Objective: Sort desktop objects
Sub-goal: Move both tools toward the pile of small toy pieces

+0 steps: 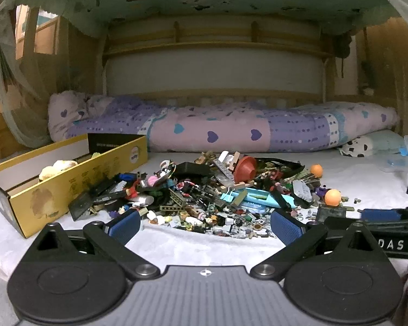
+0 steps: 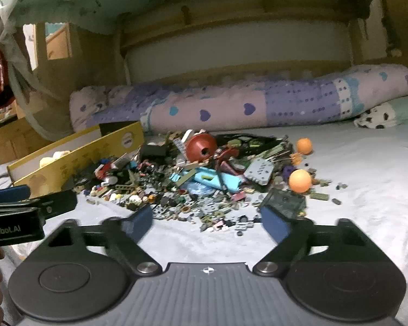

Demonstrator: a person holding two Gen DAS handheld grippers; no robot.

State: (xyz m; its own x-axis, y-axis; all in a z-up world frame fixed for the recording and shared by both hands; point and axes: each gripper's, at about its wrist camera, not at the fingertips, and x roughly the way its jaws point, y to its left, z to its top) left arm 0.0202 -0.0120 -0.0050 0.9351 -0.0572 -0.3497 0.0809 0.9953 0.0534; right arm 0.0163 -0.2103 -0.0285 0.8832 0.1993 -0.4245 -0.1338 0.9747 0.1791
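Both the left gripper (image 1: 205, 224) and right gripper (image 2: 206, 221) gape empty at the pile's (image 1: 204, 190) near edge; a careless pinch could scatter pieces or roll a ball (image 2: 300, 180) off the bed (image 2: 367, 163).

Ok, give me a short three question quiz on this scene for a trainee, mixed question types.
1. True or false: the yellow box lies to the right of the toy pile in both wrist views.
2. How many orange balls sit at the pile's right edge?
A) one B) two C) four
3. Fill in: the left gripper and the right gripper both have their blue fingers ____, with nothing held between them.

Key:
1. False; the box is on the left.
2. B
3. open
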